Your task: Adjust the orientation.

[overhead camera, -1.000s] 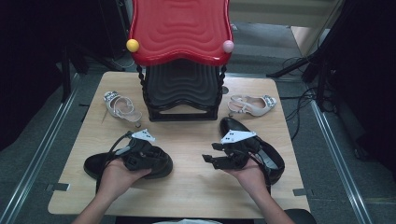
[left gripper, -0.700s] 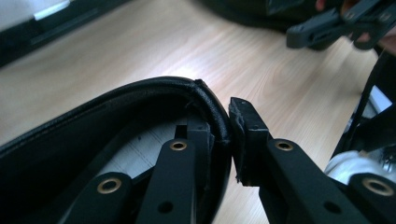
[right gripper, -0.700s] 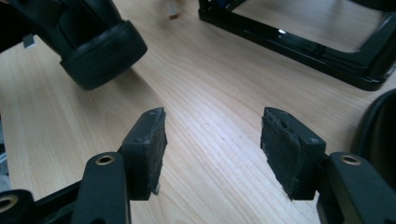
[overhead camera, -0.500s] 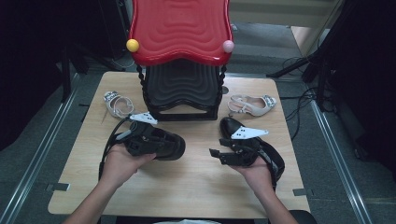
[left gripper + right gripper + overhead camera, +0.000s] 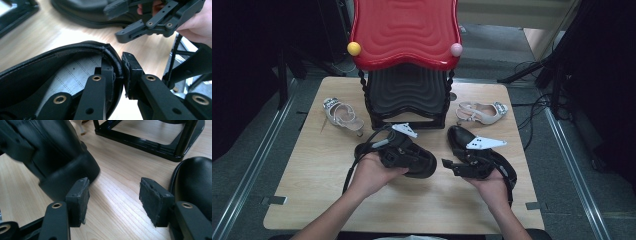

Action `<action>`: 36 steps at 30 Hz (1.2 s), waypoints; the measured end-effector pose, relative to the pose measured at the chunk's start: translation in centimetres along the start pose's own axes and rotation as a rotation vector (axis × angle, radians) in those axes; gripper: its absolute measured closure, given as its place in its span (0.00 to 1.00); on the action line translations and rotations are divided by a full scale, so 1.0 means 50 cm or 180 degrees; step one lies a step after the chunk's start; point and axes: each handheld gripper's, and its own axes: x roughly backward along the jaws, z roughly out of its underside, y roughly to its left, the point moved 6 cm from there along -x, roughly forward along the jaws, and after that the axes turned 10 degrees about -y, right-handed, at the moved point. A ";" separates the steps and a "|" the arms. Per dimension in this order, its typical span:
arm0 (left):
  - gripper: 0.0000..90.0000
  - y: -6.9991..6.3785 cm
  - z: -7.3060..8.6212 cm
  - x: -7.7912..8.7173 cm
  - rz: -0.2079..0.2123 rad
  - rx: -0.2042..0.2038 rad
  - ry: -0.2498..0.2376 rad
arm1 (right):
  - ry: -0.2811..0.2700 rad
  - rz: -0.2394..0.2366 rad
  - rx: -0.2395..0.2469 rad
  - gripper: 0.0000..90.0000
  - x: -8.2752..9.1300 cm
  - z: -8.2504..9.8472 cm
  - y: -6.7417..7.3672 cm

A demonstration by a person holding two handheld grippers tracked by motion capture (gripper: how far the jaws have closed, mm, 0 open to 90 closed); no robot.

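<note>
Left gripper (image 5: 120,72): jaws clamped on the rim of a black shoe (image 5: 414,157), one jaw inside it, one outside; they have just been closing. Shoe held at table (image 5: 312,200) centre, before the rack (image 5: 407,95).
Right gripper (image 5: 112,192): jaws wide apart, holding nothing, beside the second black shoe (image 5: 484,150) on the table.
Rack: red top shelf; its black lower tier is in shadow, contents cannot be told.
Two pale sandals (image 5: 342,114) (image 5: 482,112) flank it.
</note>
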 end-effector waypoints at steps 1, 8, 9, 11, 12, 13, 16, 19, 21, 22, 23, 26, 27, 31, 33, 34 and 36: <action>0.90 -0.001 0.000 -0.010 -0.0010 -0.0006 0.0023 | -0.0007 0.0023 -0.0006 0.47 0.003 0.001 -0.002; 0.89 -0.002 0.010 -0.064 0.0017 -0.0028 0.0178 | 0.0000 0.0066 -0.0028 0.47 0.009 0.006 -0.007; 0.89 -0.001 0.013 -0.070 0.0025 -0.0021 0.0189 | 0.0005 0.0065 -0.0033 0.47 0.009 0.007 -0.006; 0.89 0.001 0.019 -0.079 0.0068 -0.0003 0.0235 | 0.0017 0.0071 -0.0018 0.47 0.009 0.009 -0.006; 0.89 0.000 0.022 -0.084 0.0073 -0.0002 0.0249 | 0.0029 0.0056 -0.0043 0.49 0.009 0.011 -0.004; 0.89 -0.001 0.024 -0.088 0.0068 -0.0025 0.0273 | 0.0029 0.0056 -0.0043 0.49 0.009 0.011 -0.004; 0.88 -0.003 0.030 -0.098 0.0083 -0.0054 0.0334 | 0.0045 0.0032 -0.0050 0.51 0.009 0.014 -0.002; 0.88 -0.004 0.035 -0.105 0.0098 -0.0072 0.0338 | 0.0056 0.0025 -0.0051 0.51 0.009 0.016 0.001; 0.85 -0.005 0.036 -0.107 0.0103 -0.0089 0.0329 | 0.0051 0.0015 -0.0051 0.52 0.009 0.016 0.002; 0.84 -0.006 0.035 -0.104 0.0124 -0.0103 0.0334 | 0.0055 0.0013 -0.0057 0.52 0.008 0.017 0.002; 0.83 -0.006 0.033 -0.101 0.0137 -0.0107 0.0315 | 0.0062 0.0012 -0.0049 0.52 0.008 0.017 0.002; 0.80 -0.007 0.026 -0.089 0.0181 -0.0085 0.0234 | 0.0066 0.0015 -0.0046 0.52 0.008 0.018 0.002; 0.78 -0.008 0.018 -0.073 0.0194 -0.0096 0.0150 | 0.0073 0.0008 -0.0045 0.52 0.007 0.018 0.003; 0.67 -0.005 0.012 -0.046 0.0178 -0.0138 0.0107 | 0.0066 -0.0038 -0.0071 0.55 0.007 0.018 0.006; 0.65 0.000 0.010 -0.028 0.0130 -0.0143 0.0060 | 0.0064 -0.0052 -0.0063 0.56 0.007 0.018 0.007; 0.64 0.007 0.013 -0.011 0.0091 -0.0152 0.0031 | 0.0059 -0.0082 -0.0038 0.58 0.006 0.018 0.010; 0.64 0.010 0.016 -0.002 0.0067 -0.0167 0.0025 | 0.0053 -0.0093 -0.0008 0.58 0.006 0.017 0.011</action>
